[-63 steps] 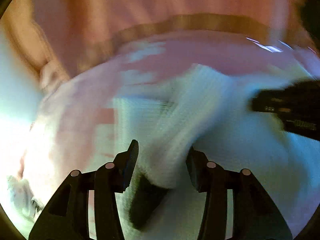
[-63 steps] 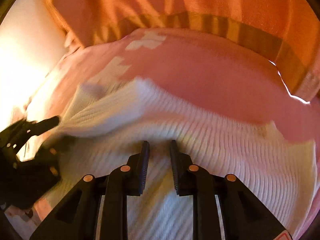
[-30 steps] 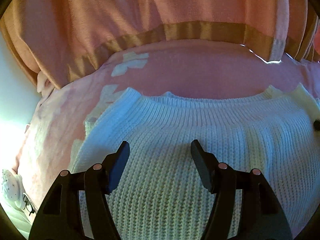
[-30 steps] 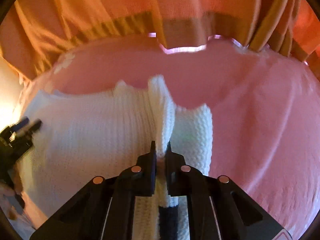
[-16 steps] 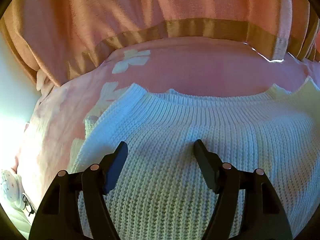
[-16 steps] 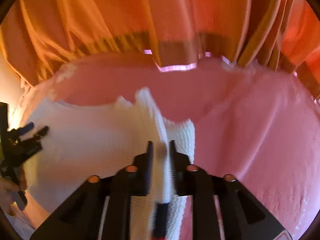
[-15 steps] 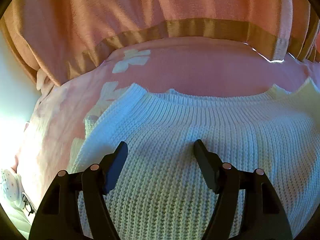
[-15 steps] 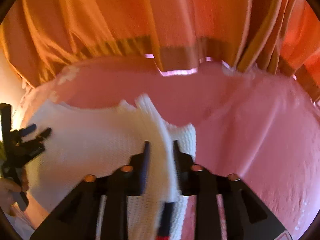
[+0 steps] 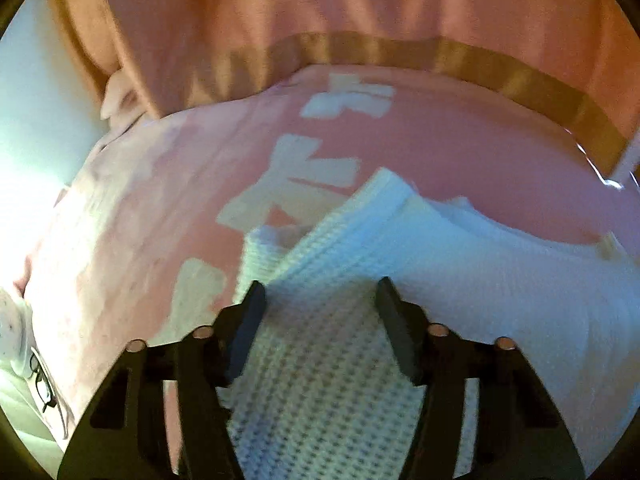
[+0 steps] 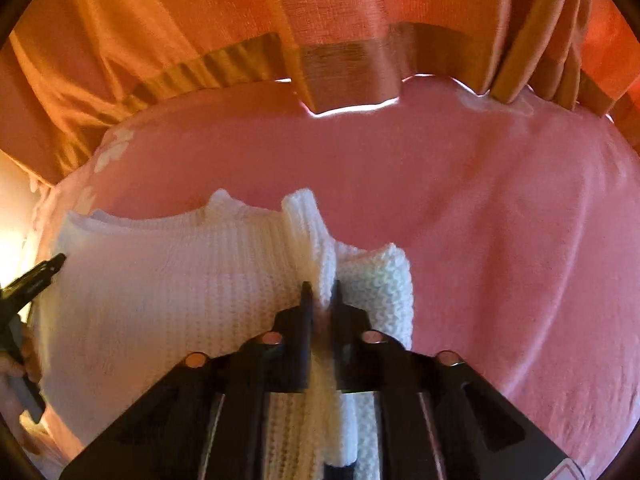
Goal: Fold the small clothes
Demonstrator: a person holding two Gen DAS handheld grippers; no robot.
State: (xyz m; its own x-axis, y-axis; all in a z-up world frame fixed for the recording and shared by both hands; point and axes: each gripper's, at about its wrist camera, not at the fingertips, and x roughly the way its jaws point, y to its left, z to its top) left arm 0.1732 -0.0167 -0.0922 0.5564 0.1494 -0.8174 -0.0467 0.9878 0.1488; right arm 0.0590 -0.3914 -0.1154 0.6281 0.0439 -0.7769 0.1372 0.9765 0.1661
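Two grippers on one white knit sweater [image 10: 168,300], which lies on the pink bedspread [image 10: 500,240], long axis across the view, neckline toward the orange curtain [image 10: 360,12]. Left gripper [image 9: 320,300]: fingers half apart, just been closing, raised knit fold between them. Right gripper [image 10: 320,292]: fingers narrow, pinching a sweater ridge.

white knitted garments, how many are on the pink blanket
1: a single white knit sweater lies on the pink blanket, its right edge pinched in the right gripper. Any others outside the views can't be ruled out.
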